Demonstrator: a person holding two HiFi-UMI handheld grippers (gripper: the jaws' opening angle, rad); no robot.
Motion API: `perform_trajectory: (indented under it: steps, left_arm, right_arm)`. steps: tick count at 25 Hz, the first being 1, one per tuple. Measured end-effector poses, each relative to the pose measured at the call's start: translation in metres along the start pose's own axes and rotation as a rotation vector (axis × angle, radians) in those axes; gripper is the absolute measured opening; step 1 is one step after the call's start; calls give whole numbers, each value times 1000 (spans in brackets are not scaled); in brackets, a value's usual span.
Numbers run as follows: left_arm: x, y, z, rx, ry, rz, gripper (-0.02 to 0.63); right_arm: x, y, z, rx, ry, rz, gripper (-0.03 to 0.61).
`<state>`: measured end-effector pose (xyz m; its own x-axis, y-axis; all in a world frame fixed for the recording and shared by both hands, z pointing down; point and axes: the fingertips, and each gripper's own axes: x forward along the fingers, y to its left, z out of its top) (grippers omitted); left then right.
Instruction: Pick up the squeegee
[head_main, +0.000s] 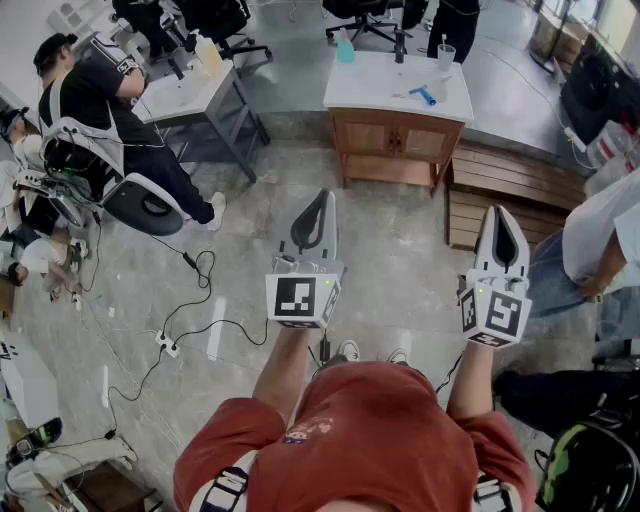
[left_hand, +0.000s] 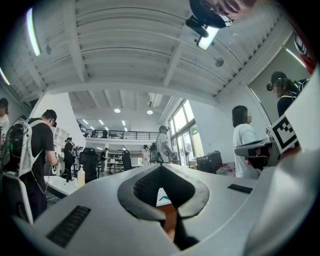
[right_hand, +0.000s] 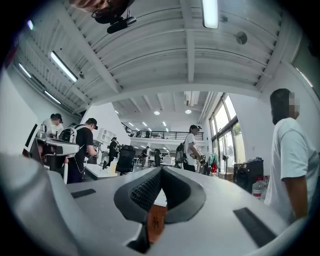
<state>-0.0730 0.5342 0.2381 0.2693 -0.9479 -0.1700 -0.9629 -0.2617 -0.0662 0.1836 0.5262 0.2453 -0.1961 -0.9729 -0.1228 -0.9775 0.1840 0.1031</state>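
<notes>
The squeegee (head_main: 423, 95) lies on the white top of the cabinet (head_main: 370, 85), towards its right end, a small blue thing with pale paper or cloth beside it (too small from up here to tell blade from handle). Its long axis seems to run on a slant, the far end towards the left and the near end towards the right. A bottle (head_main: 345, 48) stands at the top's far left corner and a cup (head_main: 446, 55) at the far right, both apart from the squeegee, so nothing crowds it.

From my tools it lies straight ahead and well apart, across open floor. I hold both out in front of me at about the same height, pointing roughly level at the cabinet. The squeegee sits between their two lines, somewhat closer to the line of my right gripper (head_main: 497, 212) than to that of my left gripper (head_main: 321, 198), so I judge the right to be the nearer one for the pick.

Both have their jaws together, tips meeting, with nothing between them. I reckon I must walk up to the cabinet, part the right jaws and bring them across the squeegee's axis, not along it
</notes>
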Motion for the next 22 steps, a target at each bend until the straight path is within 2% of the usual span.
perform_trajectory:
  steps: [11,22]
  left_arm:
    - [-2,40,-9,-3,-2,-7,18]
    - [-12,73,-25,-28,16,-39,17]
  right_arm:
    - [16,38,-4,-6,7,-2,8]
    - [17,77,-10,34,16,-20,8]
